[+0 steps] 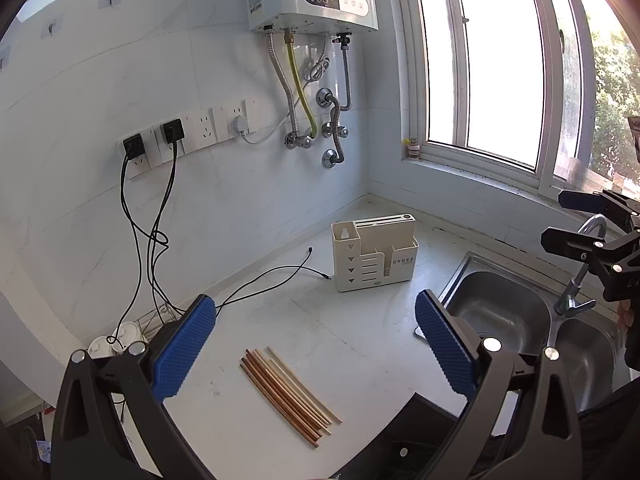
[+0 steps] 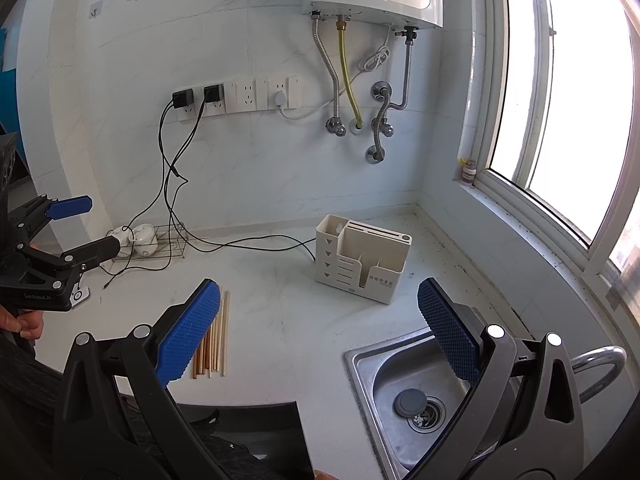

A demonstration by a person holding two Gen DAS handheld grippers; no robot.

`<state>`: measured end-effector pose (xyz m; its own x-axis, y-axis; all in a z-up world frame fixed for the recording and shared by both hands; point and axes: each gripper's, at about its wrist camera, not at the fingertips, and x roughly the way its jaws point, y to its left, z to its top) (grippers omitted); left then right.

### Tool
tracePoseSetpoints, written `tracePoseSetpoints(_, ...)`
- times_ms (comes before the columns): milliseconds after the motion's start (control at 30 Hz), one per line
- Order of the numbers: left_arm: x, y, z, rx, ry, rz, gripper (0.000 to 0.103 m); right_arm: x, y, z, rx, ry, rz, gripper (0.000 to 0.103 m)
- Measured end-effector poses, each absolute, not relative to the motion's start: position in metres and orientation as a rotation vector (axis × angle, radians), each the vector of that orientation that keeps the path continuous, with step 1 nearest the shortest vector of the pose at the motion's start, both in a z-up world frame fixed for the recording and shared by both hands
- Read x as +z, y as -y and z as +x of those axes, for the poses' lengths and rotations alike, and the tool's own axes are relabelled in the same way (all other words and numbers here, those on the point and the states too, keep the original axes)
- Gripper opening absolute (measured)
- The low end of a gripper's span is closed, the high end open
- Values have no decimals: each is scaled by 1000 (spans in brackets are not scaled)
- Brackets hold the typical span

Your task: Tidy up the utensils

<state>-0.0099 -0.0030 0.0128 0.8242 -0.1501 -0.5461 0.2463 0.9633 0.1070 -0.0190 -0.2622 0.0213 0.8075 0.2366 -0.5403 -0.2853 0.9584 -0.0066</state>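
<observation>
Several wooden chopsticks [image 1: 290, 394] lie in a loose bundle on the white counter, near its front edge; they also show in the right wrist view [image 2: 214, 336], partly behind my right gripper's left pad. A cream utensil holder [image 1: 374, 254] stands upright farther back near the corner, empty as far as I can see; it also shows in the right wrist view [image 2: 362, 258]. My left gripper [image 1: 316, 340] is open and empty above the chopsticks. My right gripper [image 2: 320, 330] is open and empty, between the chopsticks and the sink.
A steel double sink [image 1: 516, 316] with a faucet [image 1: 580, 276] lies right of the counter; its drain [image 2: 424, 410] shows below my right gripper. Black cables [image 1: 276, 276] trail across the counter from wall sockets. A wire rack with white cups [image 2: 144, 240] stands at the back left.
</observation>
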Motion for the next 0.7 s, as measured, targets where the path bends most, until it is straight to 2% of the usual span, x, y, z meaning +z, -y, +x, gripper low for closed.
tracePoseSetpoints(700,9,11,8,-188,-579,179,98,18,266,11,303,-575,-82,95)
